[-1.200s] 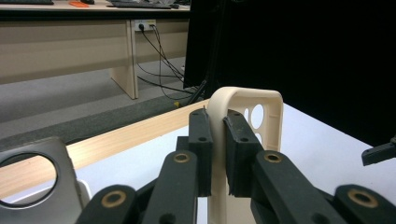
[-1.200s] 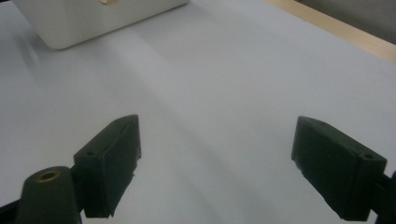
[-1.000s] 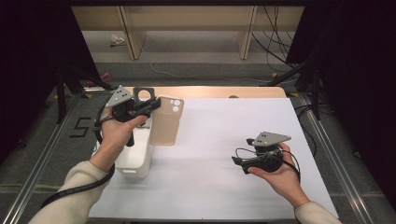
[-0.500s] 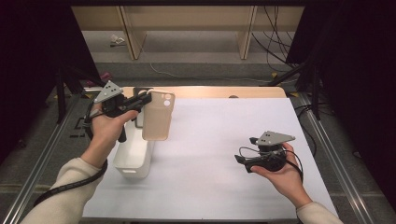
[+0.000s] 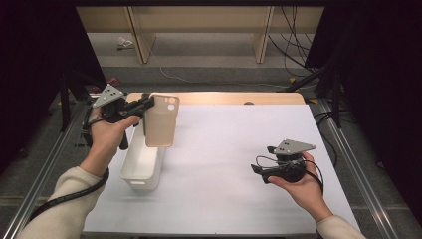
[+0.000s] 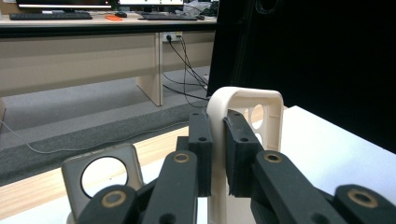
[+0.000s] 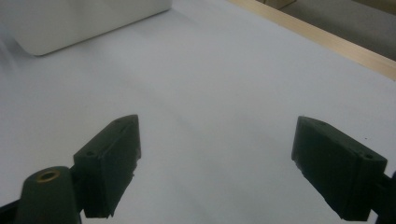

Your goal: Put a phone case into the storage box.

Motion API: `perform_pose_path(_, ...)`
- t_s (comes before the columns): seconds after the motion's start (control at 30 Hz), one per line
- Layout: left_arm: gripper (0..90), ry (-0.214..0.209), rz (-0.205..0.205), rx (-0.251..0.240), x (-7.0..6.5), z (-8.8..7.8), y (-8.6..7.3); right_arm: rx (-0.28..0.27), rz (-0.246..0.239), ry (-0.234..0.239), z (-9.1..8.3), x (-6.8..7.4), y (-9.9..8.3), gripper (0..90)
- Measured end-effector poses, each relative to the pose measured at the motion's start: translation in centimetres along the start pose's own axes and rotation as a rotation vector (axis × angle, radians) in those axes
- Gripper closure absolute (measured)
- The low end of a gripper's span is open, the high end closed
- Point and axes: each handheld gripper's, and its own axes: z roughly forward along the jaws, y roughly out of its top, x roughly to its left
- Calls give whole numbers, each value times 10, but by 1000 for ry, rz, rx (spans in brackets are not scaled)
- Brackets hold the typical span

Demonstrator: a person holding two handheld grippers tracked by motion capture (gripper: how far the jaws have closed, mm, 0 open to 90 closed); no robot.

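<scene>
The left gripper (image 5: 147, 103) is clamping the beige phone case (image 5: 161, 121), now lifted off the table and hanging above the white bin (image 5: 142, 164); the right gripper (image 5: 259, 170) is idling, jaws apart

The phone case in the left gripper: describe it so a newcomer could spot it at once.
Start at the white table cover and go to its left side, where a white bin sits. Just above the bin, the left gripper pinches the phone case by its rim. It is beige and hangs upright, with camera holes at its top corner.
</scene>
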Motion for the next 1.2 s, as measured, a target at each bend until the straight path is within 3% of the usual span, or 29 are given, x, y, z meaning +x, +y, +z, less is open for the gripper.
perform_pose_path(1.2, 823, 51, -12, -3, 27, -9, 3, -8, 13, 2, 1, -1, -1, 165)
